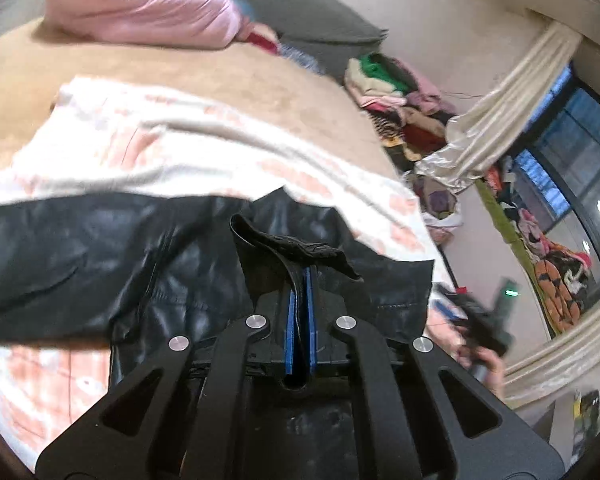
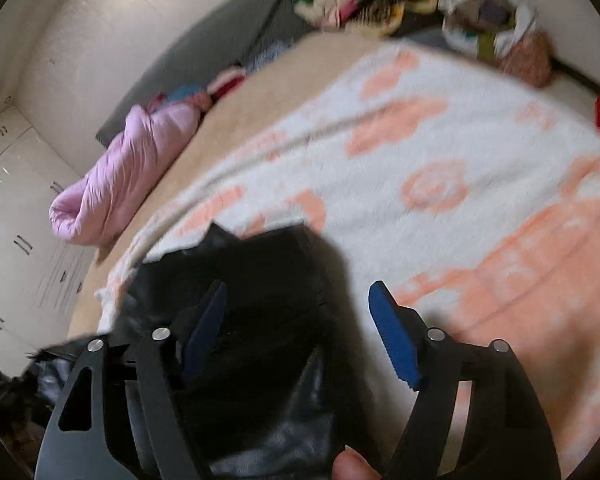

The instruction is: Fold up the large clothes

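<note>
A black leather jacket [image 1: 100,256] lies on a white blanket with peach flowers [image 1: 140,152] spread over the bed. My left gripper [image 1: 301,276] is shut on a black strap or edge of the jacket, which sticks up between its blue pads. In the right wrist view the jacket [image 2: 260,288] lies bunched under my right gripper [image 2: 300,300]. The right gripper is open, its blue pads wide apart, the left finger [image 2: 208,320] over the leather and the right finger [image 2: 392,332] over the blanket [image 2: 460,160]. The right gripper also shows blurred in the left wrist view [image 1: 480,324].
A pink quilted roll [image 1: 148,4] lies at the far end of the tan bed [image 1: 240,76] by a grey headboard [image 1: 300,12]. Piled clothes [image 1: 400,100] lie beside the bed below a tied-back curtain [image 1: 500,120] and window. White cupboards [image 2: 12,200] stand at left.
</note>
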{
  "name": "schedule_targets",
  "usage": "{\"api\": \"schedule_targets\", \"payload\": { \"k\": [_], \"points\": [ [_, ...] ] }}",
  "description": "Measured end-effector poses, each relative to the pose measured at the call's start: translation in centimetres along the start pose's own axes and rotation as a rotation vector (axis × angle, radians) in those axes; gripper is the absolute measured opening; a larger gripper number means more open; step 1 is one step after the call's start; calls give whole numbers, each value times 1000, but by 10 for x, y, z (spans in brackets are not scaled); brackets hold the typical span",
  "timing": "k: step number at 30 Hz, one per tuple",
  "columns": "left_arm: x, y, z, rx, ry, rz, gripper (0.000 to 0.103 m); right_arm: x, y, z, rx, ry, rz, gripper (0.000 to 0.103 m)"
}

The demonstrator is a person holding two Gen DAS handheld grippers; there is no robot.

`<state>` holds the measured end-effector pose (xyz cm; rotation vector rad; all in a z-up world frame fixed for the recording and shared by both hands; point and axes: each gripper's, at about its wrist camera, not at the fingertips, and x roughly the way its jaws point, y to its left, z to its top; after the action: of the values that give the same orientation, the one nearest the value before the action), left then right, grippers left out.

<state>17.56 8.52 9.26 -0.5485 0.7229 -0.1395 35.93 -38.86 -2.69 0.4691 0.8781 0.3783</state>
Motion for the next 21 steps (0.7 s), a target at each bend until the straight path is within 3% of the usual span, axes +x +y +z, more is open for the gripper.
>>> {"api": "schedule_targets", "payload": {
  "k": [5, 7, 10, 12, 15, 21],
  "points": [
    [-4, -11, -2, 70, -22, 27, 0, 38, -7, 3, 51, 60, 3, 68],
    [-3, -9, 1, 66, -25, 23, 0, 49, -10, 1, 57, 104, 38, 49],
    [-3, -9, 13, 68, -45, 19, 0, 43, -13, 3, 41, 68, 43, 20],
    [-5, -10, 21, 57, -58, -12, 0, 33, -28, 7, 141, 20, 109, 17],
    [-5, -5, 17, 79, -77, -16, 0, 29, -39, 9, 190, -30, 102, 15],
    [48, 51, -10, 55, 22, 161, 0, 38, -14, 1, 43, -10, -43, 22]
  ]
}}
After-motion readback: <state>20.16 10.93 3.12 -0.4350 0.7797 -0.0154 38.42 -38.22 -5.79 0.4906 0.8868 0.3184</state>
